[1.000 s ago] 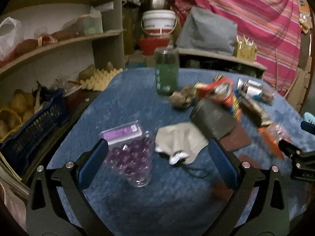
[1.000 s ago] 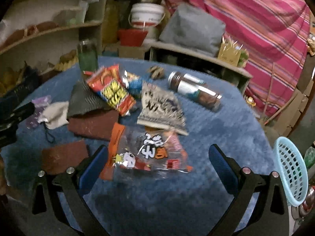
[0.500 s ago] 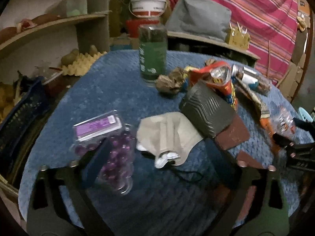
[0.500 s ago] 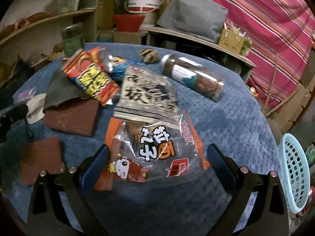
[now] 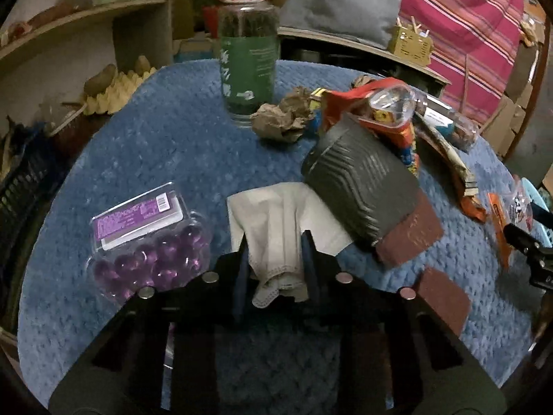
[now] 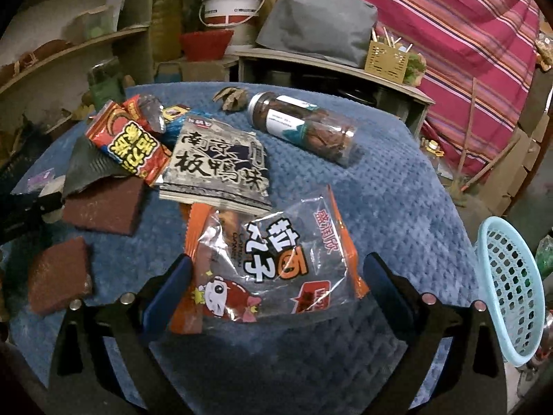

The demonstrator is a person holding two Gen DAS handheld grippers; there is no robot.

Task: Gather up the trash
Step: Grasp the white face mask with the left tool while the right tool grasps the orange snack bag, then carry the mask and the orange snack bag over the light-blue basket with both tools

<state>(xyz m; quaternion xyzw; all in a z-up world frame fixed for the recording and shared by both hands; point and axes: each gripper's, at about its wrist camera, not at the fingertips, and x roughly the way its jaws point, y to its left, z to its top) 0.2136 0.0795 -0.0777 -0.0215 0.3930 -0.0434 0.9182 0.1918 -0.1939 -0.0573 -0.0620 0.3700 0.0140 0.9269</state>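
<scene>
My left gripper (image 5: 274, 259) is shut on the near edge of a crumpled white face mask (image 5: 276, 221) lying on the blue tablecloth (image 5: 155, 145). My right gripper (image 6: 274, 276) is open, its fingers on either side of a clear and orange snack wrapper (image 6: 276, 259). Behind that lie a black and white wrapper (image 6: 217, 166) and a red and yellow wrapper (image 6: 131, 141). A crumpled brown paper ball (image 5: 283, 117) sits near a green-labelled jar (image 5: 247, 65). A pale blue mesh basket (image 6: 511, 287) hangs at the table's right edge.
A clear pack of purple balls (image 5: 148, 245) lies left of the mask. A dark grey ridged sheet (image 5: 363, 186) and brown pads (image 5: 408, 235) lie to its right. A clear jar (image 6: 304, 128) lies on its side. Shelves (image 5: 79, 31) stand at left.
My left gripper moved forward and closed on the face mask. My right gripper moved closer over the clear orange wrapper and stays open.
</scene>
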